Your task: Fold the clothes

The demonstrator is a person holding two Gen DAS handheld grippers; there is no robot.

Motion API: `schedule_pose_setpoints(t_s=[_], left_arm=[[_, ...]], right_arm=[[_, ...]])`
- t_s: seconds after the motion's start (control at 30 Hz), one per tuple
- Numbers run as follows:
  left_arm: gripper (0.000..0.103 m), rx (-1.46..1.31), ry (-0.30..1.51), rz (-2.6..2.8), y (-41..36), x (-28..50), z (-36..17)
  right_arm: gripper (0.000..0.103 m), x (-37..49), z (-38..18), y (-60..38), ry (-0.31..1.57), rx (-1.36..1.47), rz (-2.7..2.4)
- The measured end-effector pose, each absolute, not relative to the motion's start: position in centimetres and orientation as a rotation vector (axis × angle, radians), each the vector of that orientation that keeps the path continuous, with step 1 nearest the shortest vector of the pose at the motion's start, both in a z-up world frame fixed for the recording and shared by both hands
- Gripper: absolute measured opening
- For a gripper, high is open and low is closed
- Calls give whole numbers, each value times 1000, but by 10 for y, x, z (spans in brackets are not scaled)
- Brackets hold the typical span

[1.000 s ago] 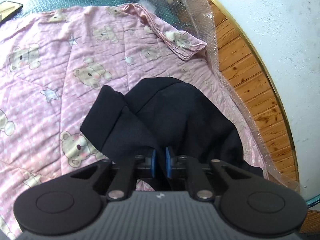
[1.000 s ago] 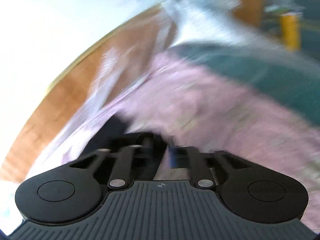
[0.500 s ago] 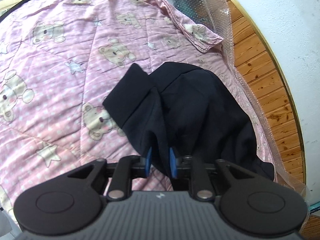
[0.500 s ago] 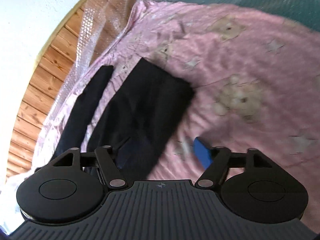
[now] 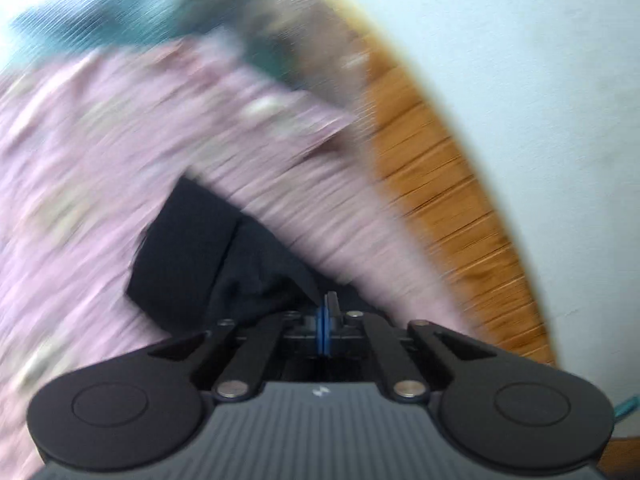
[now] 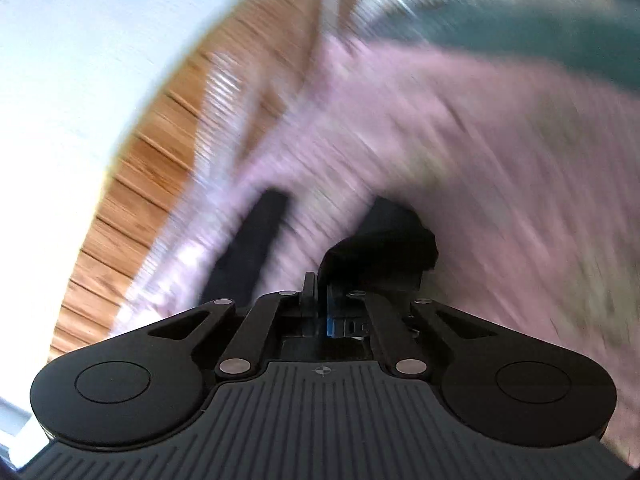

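Note:
Both views are blurred by motion. A black garment (image 5: pixel 192 256) lies bunched on the pink bear-print quilt (image 5: pixel 80 184). My left gripper (image 5: pixel 325 320) is shut, its blue pads pressed together, with the dark cloth right at its tips. In the right wrist view my right gripper (image 6: pixel 320 300) is shut on a fold of the black garment (image 6: pixel 380 248), which bunches just past the tips. A long black strip (image 6: pixel 252 248) of the garment trails to the left on the quilt (image 6: pixel 480 160).
A wooden floor (image 5: pixel 448 184) and white wall (image 5: pixel 540 80) lie to the right of the quilt in the left wrist view, and to the left in the right wrist view (image 6: pixel 152 152). A teal surface (image 6: pixel 520 28) lies beyond the quilt.
The right gripper was wide open half a second ago and has now shut on the black garment. Both grippers are moving fast, so both views have blurred.

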State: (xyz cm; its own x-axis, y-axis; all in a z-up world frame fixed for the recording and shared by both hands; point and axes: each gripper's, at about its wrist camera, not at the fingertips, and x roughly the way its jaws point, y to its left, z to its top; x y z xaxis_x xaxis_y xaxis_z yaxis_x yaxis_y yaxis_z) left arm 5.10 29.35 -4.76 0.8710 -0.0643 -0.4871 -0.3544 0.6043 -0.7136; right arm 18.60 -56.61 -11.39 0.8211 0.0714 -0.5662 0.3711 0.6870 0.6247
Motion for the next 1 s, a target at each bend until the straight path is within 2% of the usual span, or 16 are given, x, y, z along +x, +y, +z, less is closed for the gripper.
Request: schedule_pose_setpoints(t_s=[0.1, 0.2, 0.27, 0.37, 0.5, 0.63, 0.7, 0.83, 0.87, 0.93, 0.97, 1.0], left_arm=[[1, -881, 385, 80, 297, 83, 17], [1, -827, 315, 0, 296, 78, 68], [1, -814, 299, -21, 296, 55, 78], [1, -817, 370, 23, 300, 5, 53], [1, -908, 568, 204, 309, -46, -40], [1, -955, 775, 401, 309, -65, -140], [1, -951, 804, 449, 306, -72, -159], [3, -938, 792, 502, 299, -81, -167], [6, -925, 794, 520, 299, -82, -165], [21, -884, 810, 569, 302, -85, -165], [34, -867, 814, 591, 303, -88, -163], [40, -850, 818, 613, 303, -91, -160]], right_arm=[[1, 206, -49, -563, 497, 755, -149], [0, 204, 6, -563, 405, 746, -134], [0, 185, 30, -564, 356, 755, -124], [0, 142, 39, -565, 337, 760, -119], [1, 87, -10, -562, 459, 716, -148], [1, 69, -112, -552, 713, 717, -223], [1, 66, -152, -551, 812, 715, -266], [1, 57, -170, -555, 880, 676, -314], [2, 54, -167, -556, 900, 648, -317], [4, 56, -162, -557, 948, 565, -341], [8, 56, -159, -557, 969, 508, -372], [11, 57, -155, -558, 989, 452, -401]])
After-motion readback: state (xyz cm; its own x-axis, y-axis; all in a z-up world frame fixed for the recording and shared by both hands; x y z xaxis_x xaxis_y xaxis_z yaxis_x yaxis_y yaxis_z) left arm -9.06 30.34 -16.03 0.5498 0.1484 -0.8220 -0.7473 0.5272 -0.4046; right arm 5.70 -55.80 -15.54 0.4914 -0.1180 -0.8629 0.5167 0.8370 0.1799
